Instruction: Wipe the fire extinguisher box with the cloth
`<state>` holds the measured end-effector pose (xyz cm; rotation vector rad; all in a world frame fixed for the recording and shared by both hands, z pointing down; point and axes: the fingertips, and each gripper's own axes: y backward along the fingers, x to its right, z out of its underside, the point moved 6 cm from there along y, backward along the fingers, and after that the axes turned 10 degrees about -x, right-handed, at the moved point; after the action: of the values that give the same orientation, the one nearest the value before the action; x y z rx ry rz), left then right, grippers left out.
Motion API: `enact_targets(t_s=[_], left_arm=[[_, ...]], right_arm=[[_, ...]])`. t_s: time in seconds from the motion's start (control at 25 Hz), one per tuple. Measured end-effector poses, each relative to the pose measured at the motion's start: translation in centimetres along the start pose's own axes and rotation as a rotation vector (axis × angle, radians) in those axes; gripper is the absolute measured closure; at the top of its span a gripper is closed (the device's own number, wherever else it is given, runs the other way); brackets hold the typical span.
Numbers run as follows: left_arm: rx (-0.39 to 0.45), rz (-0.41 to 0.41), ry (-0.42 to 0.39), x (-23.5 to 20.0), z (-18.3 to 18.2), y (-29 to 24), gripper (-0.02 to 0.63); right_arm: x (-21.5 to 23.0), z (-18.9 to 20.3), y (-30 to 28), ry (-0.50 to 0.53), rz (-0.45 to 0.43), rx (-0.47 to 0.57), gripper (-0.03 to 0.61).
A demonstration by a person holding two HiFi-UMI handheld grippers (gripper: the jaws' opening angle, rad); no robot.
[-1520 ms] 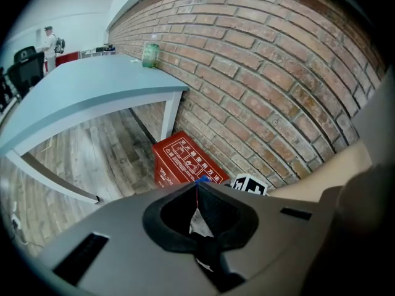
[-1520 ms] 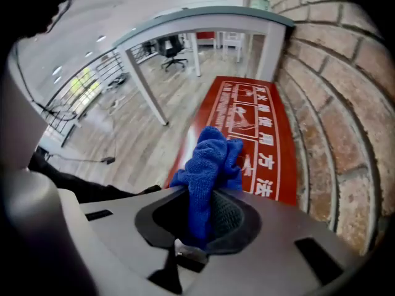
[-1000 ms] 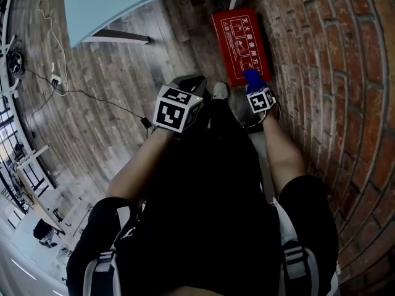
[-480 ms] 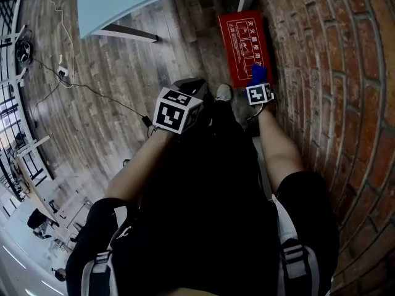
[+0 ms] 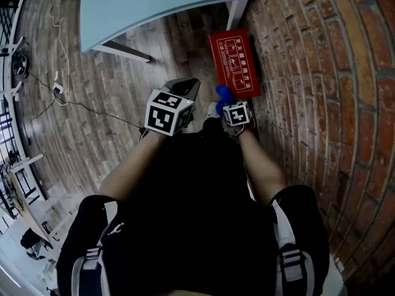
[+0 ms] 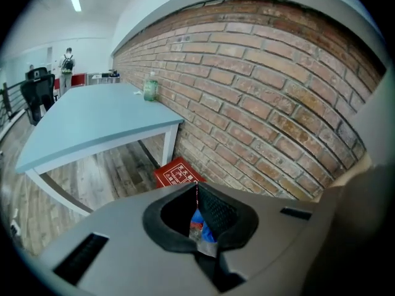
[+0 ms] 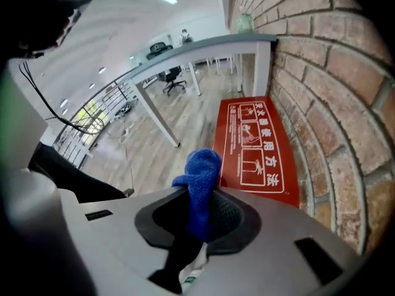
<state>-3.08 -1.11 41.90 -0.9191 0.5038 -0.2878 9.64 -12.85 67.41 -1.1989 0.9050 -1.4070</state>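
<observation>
The flat red fire extinguisher box [image 5: 234, 64] lies on the wooden plank floor [image 5: 123, 85]. Its right edge runs just beside the red brick wall [image 5: 308, 73], leaving only a narrow slot. The pale blue tabletop [image 5: 160, 5] and white table leg [image 5: 238, 14] crowd its far end. Its left side and near end open onto bare floor.

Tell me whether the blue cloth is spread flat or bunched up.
Bunched up: the cloth pokes out as a crumpled wad, pinched between the right gripper's jaws.
</observation>
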Motion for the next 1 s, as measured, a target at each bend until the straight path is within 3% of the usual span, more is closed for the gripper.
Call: enact_targets(t_s=[0.12,0.28,0.44,0.64,0.84,1.0], left_arm=[[0.032,0.038,-0.062,-0.2,0.0,1.2,0.603],[0.042,0.095,-0.206,-0.9,0.7,3.0,0.603],[0.048,0.142,-0.32,-2.7,2.4,5.6,0.603],[0.094,0.229,-0.402,-4.2,4.8,9.5,0.603],[0.058,0.303,-0.477,-4.0,9.1,11.2,0.603],[0.061,0.335,-0.513,-1.9,11.0,11.7,0.603]], right_arm=[[-0.1,-1.4,3.6,-0.097,0.058,0.139,0.495],[-2.2,-3.0,9.2,-0.253,0.157,0.34,0.495],[-8.5,-2.9,12.7,-0.34,0.237,0.481,0.495],[-16.3,-1.5,17.8,-0.454,0.355,0.665,0.495],[-21.6,0.9,22.7,-0.633,0.472,0.831,0.495],[-24.3,2.6,26.2,-0.608,0.537,0.885,0.495]])
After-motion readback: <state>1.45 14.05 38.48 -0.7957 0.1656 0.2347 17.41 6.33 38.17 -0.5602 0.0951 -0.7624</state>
